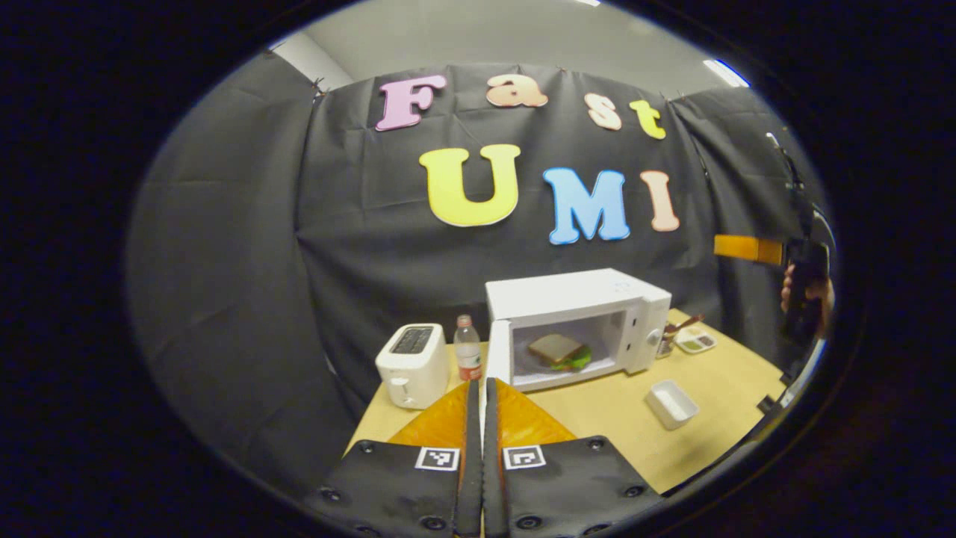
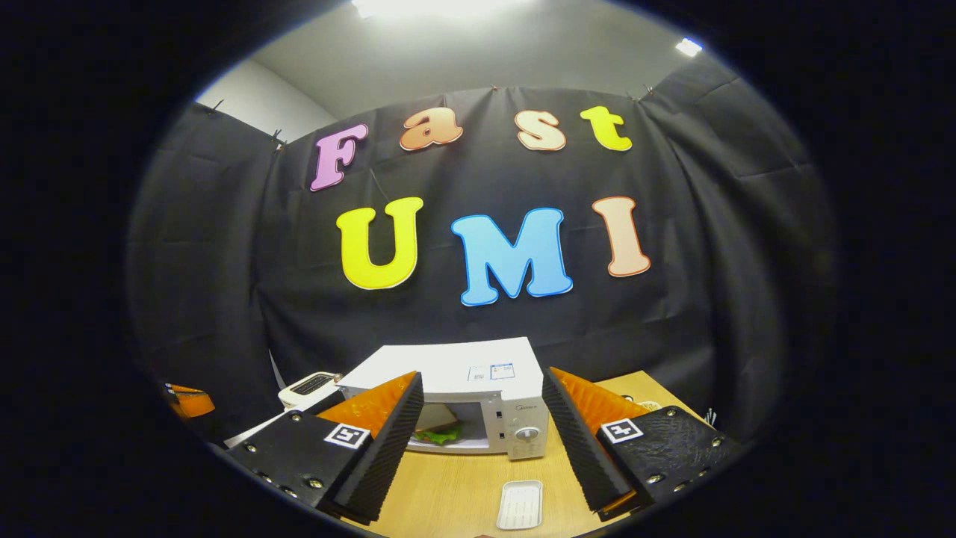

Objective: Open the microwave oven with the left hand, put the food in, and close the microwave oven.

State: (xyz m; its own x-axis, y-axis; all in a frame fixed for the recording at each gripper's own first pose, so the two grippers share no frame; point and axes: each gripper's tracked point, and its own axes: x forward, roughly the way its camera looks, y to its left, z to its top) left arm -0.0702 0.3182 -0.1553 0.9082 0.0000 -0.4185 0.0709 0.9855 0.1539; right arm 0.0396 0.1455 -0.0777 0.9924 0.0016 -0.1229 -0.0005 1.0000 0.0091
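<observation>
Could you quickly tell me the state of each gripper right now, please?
Left gripper: shut, holding nothing.
Right gripper: open, holding nothing.

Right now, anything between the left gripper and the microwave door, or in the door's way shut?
Nothing visible. The open door stands edge-on right ahead of the left gripper. The sandwich sits inside the microwave. The white tray lies out front, low and to the right, likely clear.

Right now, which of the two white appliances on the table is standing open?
The microwave, the larger box on the right with a sandwich inside its open cavity. The toaster to its left, beyond a bottle, is small with top slots.
</observation>
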